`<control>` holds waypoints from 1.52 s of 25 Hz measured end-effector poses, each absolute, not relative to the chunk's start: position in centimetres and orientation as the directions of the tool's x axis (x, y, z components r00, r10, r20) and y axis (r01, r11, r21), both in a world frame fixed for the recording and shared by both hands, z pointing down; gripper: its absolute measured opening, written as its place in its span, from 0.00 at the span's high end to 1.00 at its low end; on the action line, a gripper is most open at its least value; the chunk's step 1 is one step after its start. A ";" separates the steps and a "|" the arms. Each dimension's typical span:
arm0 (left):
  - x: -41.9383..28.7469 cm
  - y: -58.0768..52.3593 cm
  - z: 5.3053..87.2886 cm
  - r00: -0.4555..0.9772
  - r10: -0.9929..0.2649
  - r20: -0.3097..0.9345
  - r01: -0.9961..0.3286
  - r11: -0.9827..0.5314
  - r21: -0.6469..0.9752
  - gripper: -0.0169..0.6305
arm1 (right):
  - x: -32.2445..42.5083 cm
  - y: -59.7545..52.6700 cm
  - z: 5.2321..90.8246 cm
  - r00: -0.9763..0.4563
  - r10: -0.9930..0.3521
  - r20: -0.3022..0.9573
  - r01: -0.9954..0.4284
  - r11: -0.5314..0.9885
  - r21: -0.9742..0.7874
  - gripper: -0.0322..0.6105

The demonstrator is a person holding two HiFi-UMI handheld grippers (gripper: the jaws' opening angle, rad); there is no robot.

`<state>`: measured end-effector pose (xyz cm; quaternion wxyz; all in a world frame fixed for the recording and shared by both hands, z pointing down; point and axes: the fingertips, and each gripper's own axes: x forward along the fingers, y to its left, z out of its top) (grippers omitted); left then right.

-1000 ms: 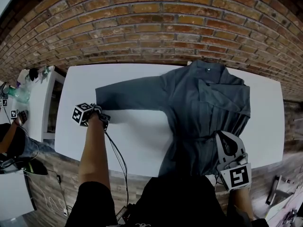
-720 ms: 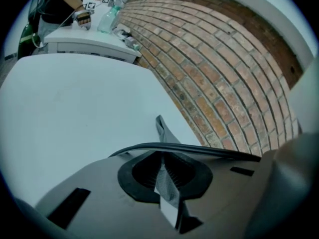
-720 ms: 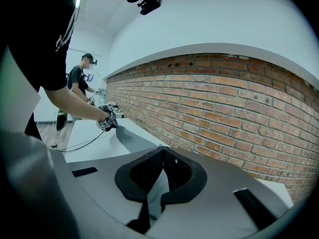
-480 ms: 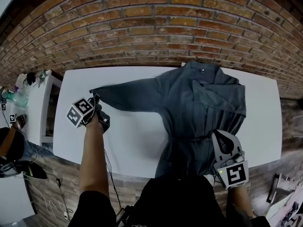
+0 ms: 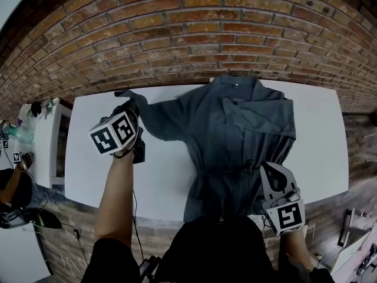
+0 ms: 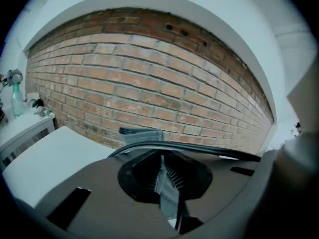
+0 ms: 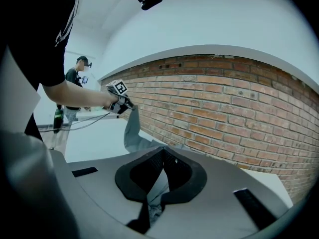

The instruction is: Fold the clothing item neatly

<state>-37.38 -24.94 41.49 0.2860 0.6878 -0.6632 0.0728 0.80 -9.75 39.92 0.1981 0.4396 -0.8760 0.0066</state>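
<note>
We find the left gripper (image 6: 167, 180) with its jaws together on the cuff of the grey shirt's sleeve (image 5: 162, 114), only a narrow strip of cloth pinched between them and raised off the white table (image 5: 88, 164). The right gripper (image 7: 159, 183) is clamped on the shirt's lower edge, a fold of fabric between its jaws. The grey shirt (image 5: 235, 134) lies spread ahead of both.

Risks, in our judgement:
- The cuff may slip out, as so little cloth is held.
- A taut sleeve may drag the body askew and disturb the side already turned in.
- The lower edge lies at the table's near edge and may slide off if released.

A cable (image 5: 134, 208) trails behind the left jaws and could snag. A side cabinet (image 5: 50, 134) with a bottle (image 6: 16, 99) stands left of them, a brick wall (image 5: 177, 40) beyond; neither obstructs.
</note>
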 end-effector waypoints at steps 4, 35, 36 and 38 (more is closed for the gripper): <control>-30.8 -25.7 40.7 0.194 -0.852 0.486 -0.964 -0.073 0.257 0.94 | 3.3 -9.2 39.9 -0.511 -0.783 0.353 -0.790 0.591 0.166 0.95; 2.5 -26.9 56.9 0.274 -0.677 0.683 -0.854 -0.498 -0.152 0.94 | 17.8 -4.3 42.1 -0.387 -0.809 0.442 -0.845 0.503 0.180 0.95; 2.7 -26.8 57.6 0.264 -0.671 0.693 -0.846 -0.506 -0.167 0.94 | 17.9 -4.2 42.1 -0.389 -0.808 0.444 -0.844 0.505 0.180 0.95; 2.9 -26.6 58.6 0.252 -0.659 0.708 -0.838 -0.515 -0.181 0.94 | 18.1 -4.1 42.3 -0.389 -0.804 0.450 -0.843 0.508 0.179 0.95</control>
